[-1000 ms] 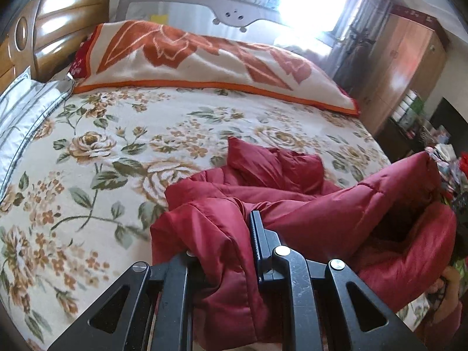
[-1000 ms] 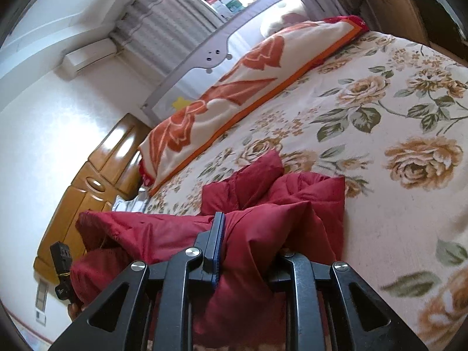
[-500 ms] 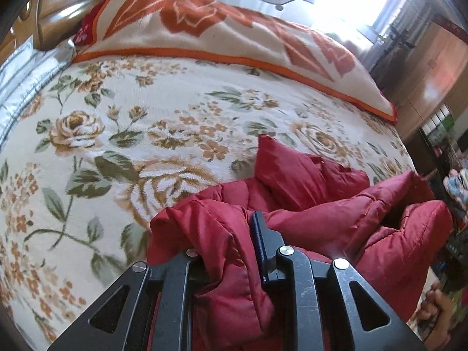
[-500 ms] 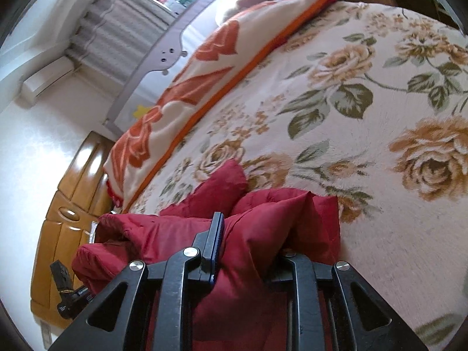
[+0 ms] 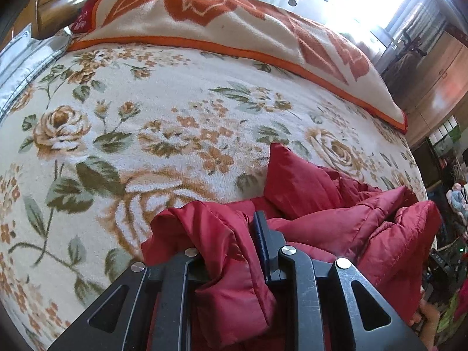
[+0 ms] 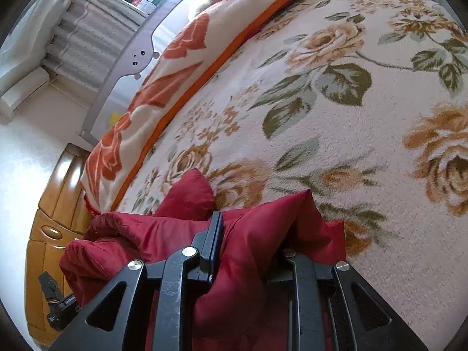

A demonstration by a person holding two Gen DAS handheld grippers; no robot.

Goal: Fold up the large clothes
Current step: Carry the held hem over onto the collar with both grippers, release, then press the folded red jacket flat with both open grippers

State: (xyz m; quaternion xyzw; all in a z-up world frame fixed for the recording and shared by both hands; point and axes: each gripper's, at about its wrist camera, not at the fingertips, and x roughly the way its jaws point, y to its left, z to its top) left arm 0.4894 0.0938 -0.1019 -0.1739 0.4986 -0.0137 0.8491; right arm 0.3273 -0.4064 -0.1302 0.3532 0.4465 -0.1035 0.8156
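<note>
A dark red padded jacket (image 5: 336, 219) lies bunched at the near edge of the bed with the floral cover (image 5: 175, 134). My left gripper (image 5: 231, 242) is shut on a thick fold of the jacket at its left end. My right gripper (image 6: 248, 239) is shut on another fold of the same jacket (image 6: 263, 225) at its right end. One puffy corner of the jacket (image 6: 190, 196) sticks up onto the bed cover (image 6: 351, 117) between the two grips. Fabric hides the left finger in the left wrist view and the right finger in the right wrist view.
A folded orange and cream blanket (image 5: 234, 17) lies along the far side of the bed, in front of a grey guard rail (image 6: 128, 67). A wooden headboard (image 6: 55, 204) is at one end. A wardrobe (image 5: 433, 82) and cluttered shelves stand past the other end.
Both grippers have moved forward and lower over the bed with the jacket held. The jacket now sits further onto the floral cover and the bed fills more of both views.
</note>
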